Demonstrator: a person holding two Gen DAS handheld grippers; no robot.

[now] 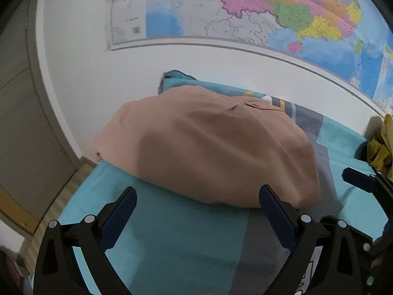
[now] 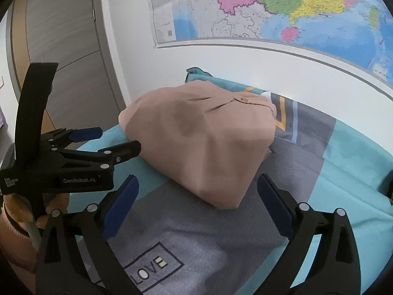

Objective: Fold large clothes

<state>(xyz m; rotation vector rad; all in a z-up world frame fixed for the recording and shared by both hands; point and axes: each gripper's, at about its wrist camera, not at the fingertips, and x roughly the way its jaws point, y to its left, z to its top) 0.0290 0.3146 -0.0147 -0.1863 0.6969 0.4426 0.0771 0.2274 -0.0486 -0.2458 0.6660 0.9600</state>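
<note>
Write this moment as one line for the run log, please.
garment: pink, folded, on bed cover | left tool: open, empty | right tool: open, empty

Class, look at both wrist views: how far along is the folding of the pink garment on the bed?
Done: the pink garment lies as a compact folded bundle on the teal and grey bedspread. In hand: nothing; the left gripper and right gripper stand open, clear of it. Left: a yellow garment at the bed's edge looks unfolded.

matt pink cloth garment [image 1: 221, 147], glossy paper map [image 1: 282, 12]
</note>
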